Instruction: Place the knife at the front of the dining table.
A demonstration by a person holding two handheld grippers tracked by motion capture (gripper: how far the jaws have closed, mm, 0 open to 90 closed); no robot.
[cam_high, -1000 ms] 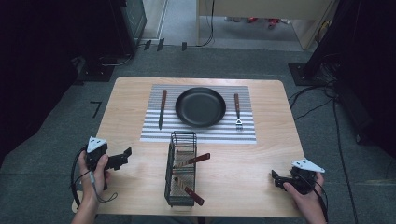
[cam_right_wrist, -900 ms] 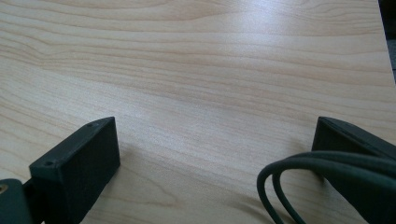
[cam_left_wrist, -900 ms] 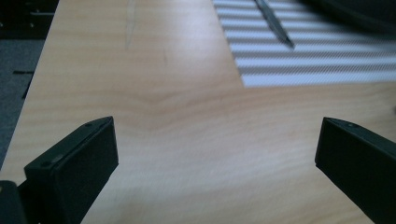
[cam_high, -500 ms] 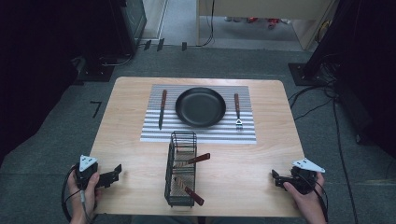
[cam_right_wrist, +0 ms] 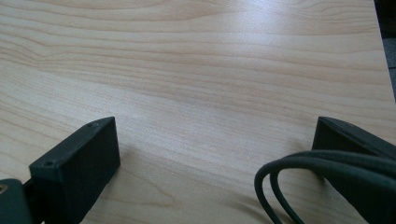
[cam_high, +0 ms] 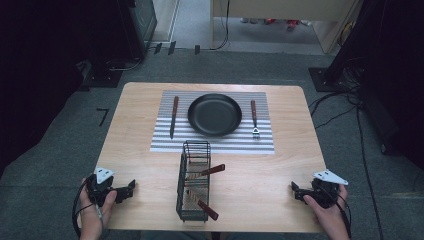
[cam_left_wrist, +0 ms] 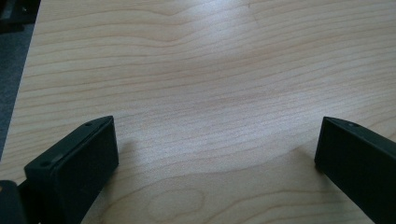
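A black plate (cam_high: 214, 114) lies on a striped placemat (cam_high: 215, 141) at the table's far middle. A wooden-handled knife (cam_high: 173, 116) lies left of the plate and a wooden-handled fork (cam_high: 254, 118) right of it. A black wire caddy (cam_high: 193, 181) stands nearer, holding two wooden-handled utensils (cam_high: 206, 172). My left gripper (cam_high: 127, 189) rests at the table's near left edge, open and empty; its jaws stand wide over bare wood (cam_left_wrist: 205, 112). My right gripper (cam_high: 296, 192) rests at the near right, open and empty, its cable (cam_right_wrist: 299, 182) looping beside one jaw.
The wooden table (cam_high: 145, 165) stands on grey carpet. Dark equipment and cables (cam_high: 345, 95) sit on the floor to the right and behind. Bare wood lies between each gripper and the caddy.
My left gripper has drawn back toward the near left edge of the table and settled lower. The right gripper has stayed put.
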